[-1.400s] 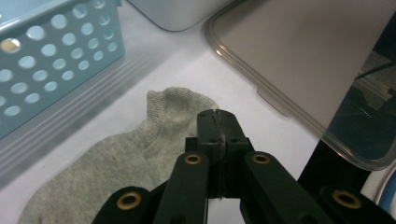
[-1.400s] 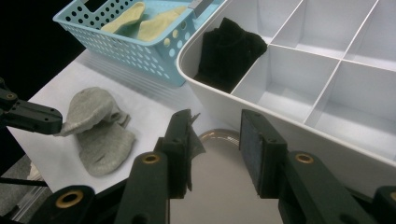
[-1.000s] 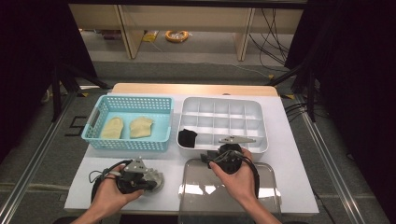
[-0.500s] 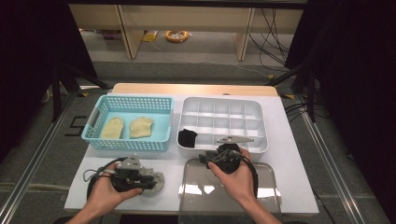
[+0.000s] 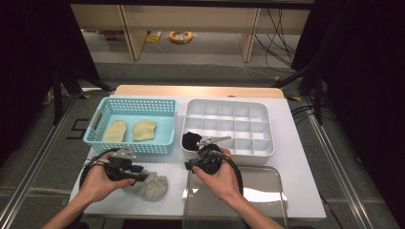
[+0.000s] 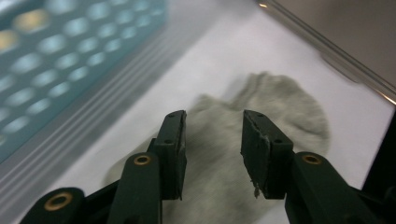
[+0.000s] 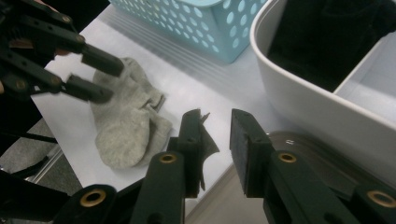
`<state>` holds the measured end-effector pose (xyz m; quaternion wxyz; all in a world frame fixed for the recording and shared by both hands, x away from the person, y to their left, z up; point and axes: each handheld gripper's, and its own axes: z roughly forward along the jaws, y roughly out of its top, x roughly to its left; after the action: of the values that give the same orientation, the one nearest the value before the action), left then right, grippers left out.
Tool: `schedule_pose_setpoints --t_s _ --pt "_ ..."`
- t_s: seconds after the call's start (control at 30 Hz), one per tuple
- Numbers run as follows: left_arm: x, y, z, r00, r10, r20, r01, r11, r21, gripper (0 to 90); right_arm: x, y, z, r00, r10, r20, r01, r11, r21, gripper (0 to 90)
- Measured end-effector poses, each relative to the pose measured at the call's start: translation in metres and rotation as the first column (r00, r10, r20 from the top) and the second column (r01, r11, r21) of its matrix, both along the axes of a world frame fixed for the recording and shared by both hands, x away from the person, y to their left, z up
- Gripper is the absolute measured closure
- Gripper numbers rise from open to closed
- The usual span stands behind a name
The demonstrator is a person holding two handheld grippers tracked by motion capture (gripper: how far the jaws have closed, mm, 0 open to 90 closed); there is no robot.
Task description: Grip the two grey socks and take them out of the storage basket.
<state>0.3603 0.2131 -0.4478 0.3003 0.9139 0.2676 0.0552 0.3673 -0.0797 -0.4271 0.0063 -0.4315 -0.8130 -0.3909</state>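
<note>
Lower left of the high view: the left hand (image 5: 98,179) lies flat and low, aiming the left gripper (image 5: 143,177) sideways at a soft, rumpled grey sock (image 5: 150,187) on the white table (image 5: 296,157). Its jaws have just been opening and stand apart over the knit, not pinching it. Bottom center, the right hand (image 5: 222,179) points the right gripper (image 7: 215,142) up-frame; its jaws have just been closing but show a gap, nothing between them. Nearby: perforated teal basket (image 5: 131,145), smooth white divided tray (image 5: 267,152).
</note>
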Motion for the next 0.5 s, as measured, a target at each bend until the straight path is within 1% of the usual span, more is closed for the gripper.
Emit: schedule_pose_setpoints --t_s 0.03,0.07,0.1,0.13,0.17,0.2,0.23,0.27,0.3,0.33,0.37,0.4,0.43,0.47,0.5 --pt "0.000 0.000 0.000 1.0000 0.000 0.000 0.000 1.0000 0.000 60.8 0.000 0.000 0.000 1.0000 0.000 0.000 0.000 1.0000 0.000 74.5" --pt "0.003 -0.008 -0.002 0.9997 -0.023 0.003 0.023 0.9994 0.028 61.6 -0.002 0.001 0.000 0.9995 -0.020 -0.026 0.020 0.9998 0.001 73.7" --pt "0.005 -0.011 -0.004 0.9998 -0.021 -0.003 0.021 0.9993 0.029 61.8 -0.002 -0.001 -0.001 1.0000 -0.007 -0.006 0.007 1.0000 0.003 73.5" --pt "0.005 -0.011 -0.004 0.9998 -0.021 -0.003 0.021 0.9993 0.029 62.2 -0.002 -0.001 -0.001 1.0000 -0.007 -0.006 0.007 1.0000 0.003 73.5" --pt "0.008 -0.012 -0.007 0.9996 -0.024 -0.015 0.025 0.9987 0.046 62.3 -0.003 -0.003 -0.001 0.9995 -0.023 -0.021 0.023 0.9997 -0.001 72.9" --pt "0.010 -0.011 -0.007 0.9991 -0.035 -0.022 0.036 0.9981 0.049 62.1 -0.003 -0.004 -0.001 0.9997 -0.020 -0.013 0.020 0.9998 0.004 72.6" --pt "0.010 -0.011 -0.007 0.9991 -0.035 -0.022 0.036 0.9981 0.049 61.7 -0.002 -0.006 -0.001 0.9994 -0.027 -0.019 0.027 0.9996 -0.009 72.3" --pt "0.008 -0.012 -0.009 0.9997 -0.011 -0.024 0.011 0.9999 0.009 61.7 -0.002 -0.006 -0.001 0.9994 -0.027 -0.019 0.027 0.9996 -0.009 72.3" --pt "0.010 -0.008 -0.008 0.9997 -0.009 -0.021 0.009 0.9994 0.033 60.7 -0.002 -0.008 -0.003 0.9993 -0.031 -0.021 0.031 0.9995 0.002 72.1" --pt "0.012 -0.005 -0.006 0.9994 -0.032 -0.015 0.033 0.9979 0.055 59.9 -0.002 -0.008 -0.003 0.9992 -0.031 -0.026 0.031 0.9995 -0.005 71.8" --pt "0.012 -0.004 -0.006 0.9999 -0.006 -0.014 0.006 0.9994 0.035 59.0 -0.002 -0.008 -0.004 0.9991 -0.030 -0.029 0.030 0.9995 -0.002 71.7" --pt "0.014 -0.001 -0.005 0.9996 -0.020 -0.020 0.021 0.9985 0.050 57.8 -0.002 -0.008 -0.004 0.9996 -0.023 -0.018 0.023 0.9997 -0.002 71.5" --pt "0.014 -0.001 -0.005 0.9996 -0.020 -0.020 0.021 0.9985 0.050 57.4 -0.002 -0.008 -0.004 0.9996 -0.023 -0.018 0.023 0.9997 -0.002 71.5" --pt "0.017 0.000 -0.008 0.9994 -0.008 -0.033 0.009 0.9993 0.037 57.5 -0.003 -0.007 -0.003 0.9985 -0.037 -0.041 0.037 0.9993 -0.006 71.2" --pt "0.017 0.000 -0.008 0.9994 -0.008 -0.033 0.009 0.9993 0.037 57.6 -0.003 -0.007 -0.003 0.9985 -0.037 -0.041 0.037 0.9993 -0.006 71.2"
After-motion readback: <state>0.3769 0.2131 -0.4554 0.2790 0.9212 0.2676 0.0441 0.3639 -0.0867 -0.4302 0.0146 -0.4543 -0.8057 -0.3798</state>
